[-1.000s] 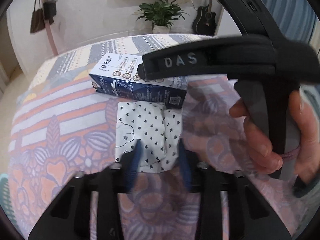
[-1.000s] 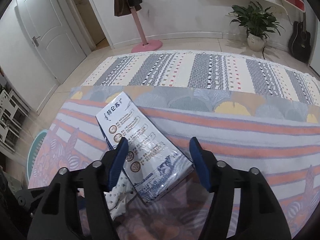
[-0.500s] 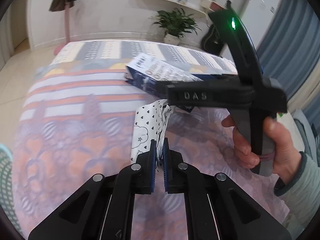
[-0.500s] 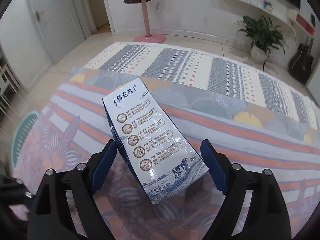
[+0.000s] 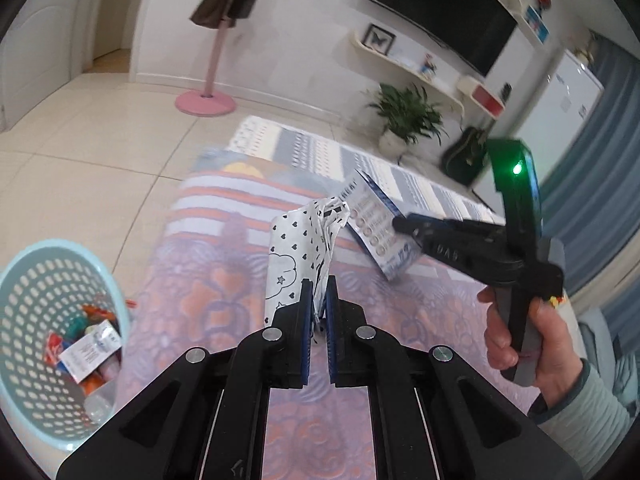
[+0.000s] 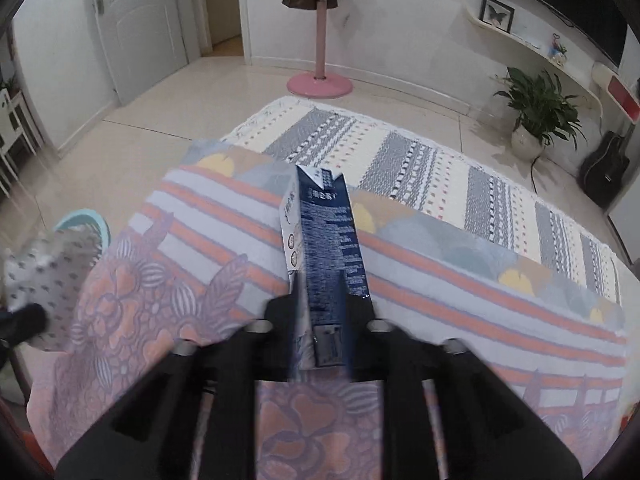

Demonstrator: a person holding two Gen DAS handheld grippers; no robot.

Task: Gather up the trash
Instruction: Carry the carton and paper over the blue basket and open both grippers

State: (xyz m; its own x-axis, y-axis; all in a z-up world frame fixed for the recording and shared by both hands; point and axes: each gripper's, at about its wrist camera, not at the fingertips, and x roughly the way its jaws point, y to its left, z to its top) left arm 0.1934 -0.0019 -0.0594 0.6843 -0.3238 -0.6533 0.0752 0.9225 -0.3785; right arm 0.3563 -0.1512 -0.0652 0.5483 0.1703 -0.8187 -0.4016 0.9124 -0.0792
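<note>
My left gripper (image 5: 316, 300) is shut on a crumpled white paper wrapper (image 5: 298, 248) printed with black hearts, held up above the patterned rug (image 5: 224, 280). A blue-and-white milk carton (image 6: 328, 232) stands on its narrow edge between the fingers of my right gripper (image 6: 320, 308). Those jaws are closing and press on the carton's sides. The left wrist view shows the carton (image 5: 372, 220) raised off the rug in the right gripper (image 5: 400, 226). A light-blue perforated basket (image 5: 60, 244) with several pieces of trash inside stands on the floor at the rug's left edge.
A person's hand (image 5: 532, 340) holds the right gripper's handle. The basket's rim (image 6: 86, 216) shows at the left of the right wrist view. A pink coat stand (image 6: 320, 80), a potted plant (image 6: 540, 112) and a guitar (image 6: 604, 168) stand beyond the striped mat (image 6: 400, 160).
The left gripper shut on the heart-print paper, lifted it and swung left, bringing the basket into view. The right jaws widened, then closed on the carton, which turned onto its edge and rose.
</note>
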